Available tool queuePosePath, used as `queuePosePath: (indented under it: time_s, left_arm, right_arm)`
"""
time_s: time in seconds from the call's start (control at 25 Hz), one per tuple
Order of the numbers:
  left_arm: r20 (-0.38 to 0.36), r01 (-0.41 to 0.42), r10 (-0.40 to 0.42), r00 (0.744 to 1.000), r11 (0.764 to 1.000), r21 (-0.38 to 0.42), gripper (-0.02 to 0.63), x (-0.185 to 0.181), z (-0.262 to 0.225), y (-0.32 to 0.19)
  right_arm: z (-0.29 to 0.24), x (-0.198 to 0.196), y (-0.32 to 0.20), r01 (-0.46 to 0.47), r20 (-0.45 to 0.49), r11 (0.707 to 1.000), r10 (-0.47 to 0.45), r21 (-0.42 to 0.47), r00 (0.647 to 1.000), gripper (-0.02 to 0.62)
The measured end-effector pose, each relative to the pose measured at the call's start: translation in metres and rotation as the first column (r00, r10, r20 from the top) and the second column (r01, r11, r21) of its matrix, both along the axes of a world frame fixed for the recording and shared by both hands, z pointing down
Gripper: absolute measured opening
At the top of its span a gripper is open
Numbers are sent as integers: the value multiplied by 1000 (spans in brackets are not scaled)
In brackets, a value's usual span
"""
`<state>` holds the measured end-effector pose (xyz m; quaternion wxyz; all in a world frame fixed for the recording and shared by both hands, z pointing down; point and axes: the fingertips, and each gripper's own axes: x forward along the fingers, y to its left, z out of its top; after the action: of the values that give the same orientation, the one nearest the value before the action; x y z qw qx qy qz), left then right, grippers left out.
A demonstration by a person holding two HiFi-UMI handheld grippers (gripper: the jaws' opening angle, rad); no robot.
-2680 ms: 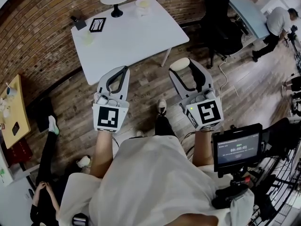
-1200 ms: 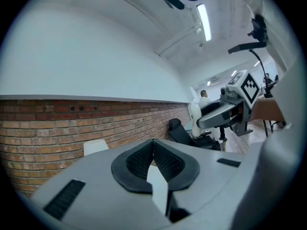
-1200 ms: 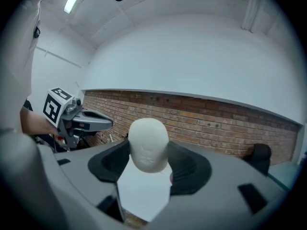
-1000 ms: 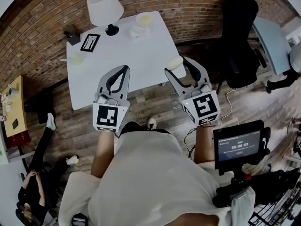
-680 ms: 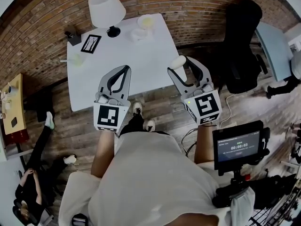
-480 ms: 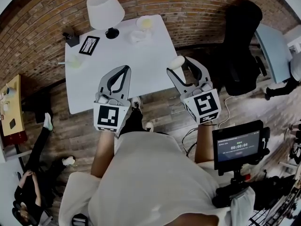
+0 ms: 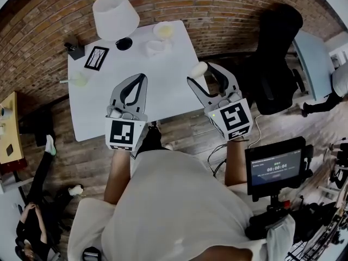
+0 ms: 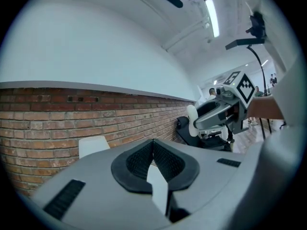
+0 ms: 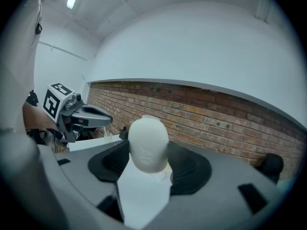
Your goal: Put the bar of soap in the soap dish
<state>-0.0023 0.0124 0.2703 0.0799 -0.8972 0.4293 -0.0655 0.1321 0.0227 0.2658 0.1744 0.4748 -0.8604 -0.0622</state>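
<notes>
Right gripper (image 7: 201,74) jaws clamped on bar of soap (image 9: 148,142). Soap sticks out past tips, over right edge of table (image 7: 109,107). Left gripper (image 7: 142,77) jaws pressed together, nothing in them. Small white dish (image 7: 156,47) and round bowl (image 7: 163,30) sit at far side, beside lamp (image 7: 114,16). Cannot tell which is soap dish. Both lie ahead and left of soap, so next move is probably a reach forward-left.

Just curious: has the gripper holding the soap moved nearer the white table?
Yes. The right gripper, shut on the bar of soap, reached the white table from over the floor.
</notes>
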Motion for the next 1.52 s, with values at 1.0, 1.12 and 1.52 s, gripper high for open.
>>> queuePosePath:
  time_s: [1.0,1.12,1.52]
  left_arm:
    - [40,48,-45,998,996,-79,8,-18,31,-81]
    - [40,54,-51,998,994,-97,8,-24,36,-88]
    - [35,56,-52,998,988,-143,8,-28,52,-112]
  right_arm:
    - [47,-11,-110,84,-43,991,-89,-107,995,255]
    - [53,-16,-122,88,-47,989,-95,-123,994,255]
    - [75,-26,-156,102,-74,981,-115,-166,991,255]
